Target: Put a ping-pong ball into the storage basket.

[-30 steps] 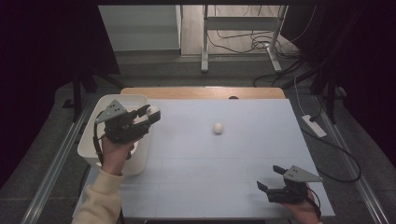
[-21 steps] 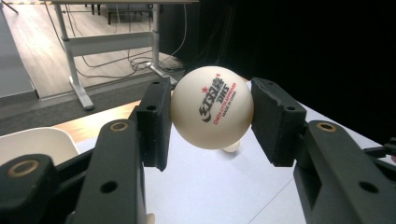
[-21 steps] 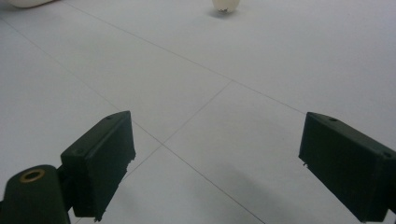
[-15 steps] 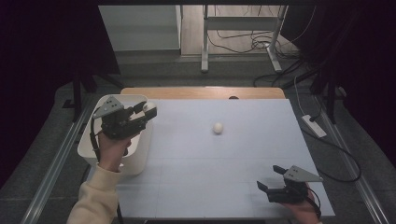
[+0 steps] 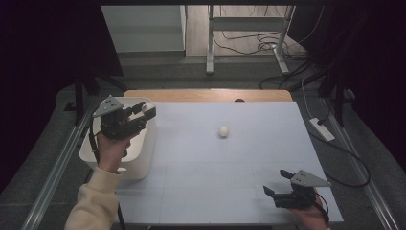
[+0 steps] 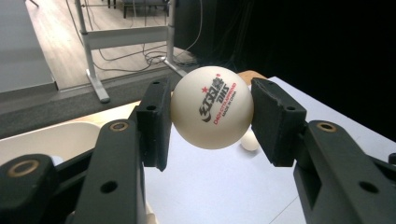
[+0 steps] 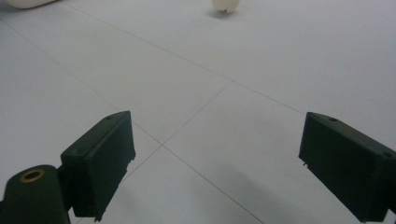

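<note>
My left gripper is shut on a white ping-pong ball with red and black print, its two pads pressing the ball's sides. In the high view this left gripper hangs over the white bin at the table's left, the held ball at its tip. A second white ball lies on the table's middle, also seen as the second ball and the second ball. My right gripper rests near the front right edge, jaws wide apart with nothing between them.
The white tabletop spreads between the bin and my right gripper. A wooden strip borders the far edge. Beyond stand a metal frame and loose cables on the floor. A power strip lies off the right side.
My left gripper has shifted a little left and back over the bin, still carrying the ball. The right gripper and the loose ball have kept still.
</note>
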Demonstrator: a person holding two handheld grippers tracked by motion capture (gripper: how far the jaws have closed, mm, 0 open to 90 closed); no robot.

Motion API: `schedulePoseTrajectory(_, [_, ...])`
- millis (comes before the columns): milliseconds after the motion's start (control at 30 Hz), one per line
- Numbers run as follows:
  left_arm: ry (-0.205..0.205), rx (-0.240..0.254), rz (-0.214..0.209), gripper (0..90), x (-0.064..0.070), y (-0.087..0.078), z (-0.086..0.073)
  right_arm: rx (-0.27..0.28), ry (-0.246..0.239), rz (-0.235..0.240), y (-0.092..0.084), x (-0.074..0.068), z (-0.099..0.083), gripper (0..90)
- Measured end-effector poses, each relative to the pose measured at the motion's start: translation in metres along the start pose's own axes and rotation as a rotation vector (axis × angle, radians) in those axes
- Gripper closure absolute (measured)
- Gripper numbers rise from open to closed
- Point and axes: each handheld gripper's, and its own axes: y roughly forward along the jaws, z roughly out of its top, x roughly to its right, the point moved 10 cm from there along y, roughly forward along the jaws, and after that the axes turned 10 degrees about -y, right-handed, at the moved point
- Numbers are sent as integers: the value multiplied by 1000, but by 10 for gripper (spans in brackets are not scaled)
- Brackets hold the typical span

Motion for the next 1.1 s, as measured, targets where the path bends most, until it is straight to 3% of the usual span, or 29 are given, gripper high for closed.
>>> schedulePoseTrajectory(1100, [-22, -23, 86, 510, -34, 3, 1, -3, -4, -1, 0, 0, -1, 106])
